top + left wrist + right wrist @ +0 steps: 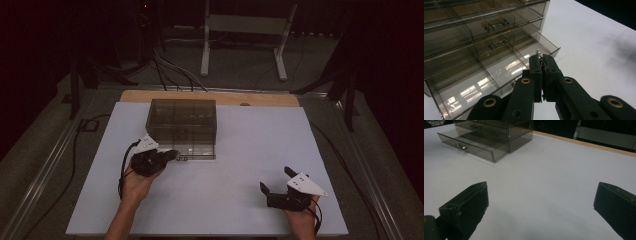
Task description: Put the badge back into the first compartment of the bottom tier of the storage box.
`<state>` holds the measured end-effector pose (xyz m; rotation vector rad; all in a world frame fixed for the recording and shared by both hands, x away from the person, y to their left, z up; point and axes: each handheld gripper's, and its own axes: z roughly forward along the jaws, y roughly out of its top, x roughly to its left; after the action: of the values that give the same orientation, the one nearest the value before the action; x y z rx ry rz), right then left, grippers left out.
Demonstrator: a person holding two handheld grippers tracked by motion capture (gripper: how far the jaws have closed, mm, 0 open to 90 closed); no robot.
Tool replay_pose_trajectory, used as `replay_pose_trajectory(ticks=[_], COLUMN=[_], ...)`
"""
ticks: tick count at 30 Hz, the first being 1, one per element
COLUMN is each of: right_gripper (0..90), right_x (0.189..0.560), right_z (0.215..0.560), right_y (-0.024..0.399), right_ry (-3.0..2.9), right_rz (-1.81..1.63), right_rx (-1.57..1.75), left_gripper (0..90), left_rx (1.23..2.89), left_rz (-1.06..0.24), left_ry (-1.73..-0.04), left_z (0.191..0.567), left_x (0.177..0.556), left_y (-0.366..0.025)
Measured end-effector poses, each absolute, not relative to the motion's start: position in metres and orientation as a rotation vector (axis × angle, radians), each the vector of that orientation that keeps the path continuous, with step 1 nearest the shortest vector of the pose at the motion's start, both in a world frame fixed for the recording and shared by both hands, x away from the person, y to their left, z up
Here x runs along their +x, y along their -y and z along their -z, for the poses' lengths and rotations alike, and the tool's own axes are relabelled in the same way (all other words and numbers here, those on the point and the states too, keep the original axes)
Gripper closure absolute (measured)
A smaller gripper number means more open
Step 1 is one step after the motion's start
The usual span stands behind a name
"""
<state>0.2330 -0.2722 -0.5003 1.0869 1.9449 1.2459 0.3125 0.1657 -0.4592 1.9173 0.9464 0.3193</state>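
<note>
Drawer box (pixel 183 122): smoky see-through plastic, glossy, smooth; small shiny metal handle (pixel 461 146) on the open drawer (pixel 467 146). Tabletop (pixel 240 175): white, matt, smooth, with a bare wood edge (pixel 210 96) at the back. Left gripper (pixel 541 58), right gripper (pixel 276 184): black matt plastic, brass-coloured pins.

Drawer cabinet (pixel 182 120): smoke-tinted clear plastic, box-shaped, several tiers, upright on the white table top toward its far left. Bottom drawer (pixel 197 151): pulled out toward the person, shallow, divided into compartments, resting level on the table. Small metal handle (pixel 182 158) at the middle of its front wall, clamped between closed black jaws.
</note>
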Motion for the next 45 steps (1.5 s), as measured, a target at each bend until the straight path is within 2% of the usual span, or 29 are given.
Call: replay_pose_trajectory(ticks=[45], right_gripper=[0.0], right_x=[0.233], right_z=[0.500], right_y=[0.273], right_ry=[-1.941], right_rz=[-1.246], right_rx=[1.088], left_gripper=[88.5], left_rx=[1.895], left_rz=[-0.404], left_ry=[-1.064], left_z=[0.459], left_x=[0.334], left_y=[-0.191])
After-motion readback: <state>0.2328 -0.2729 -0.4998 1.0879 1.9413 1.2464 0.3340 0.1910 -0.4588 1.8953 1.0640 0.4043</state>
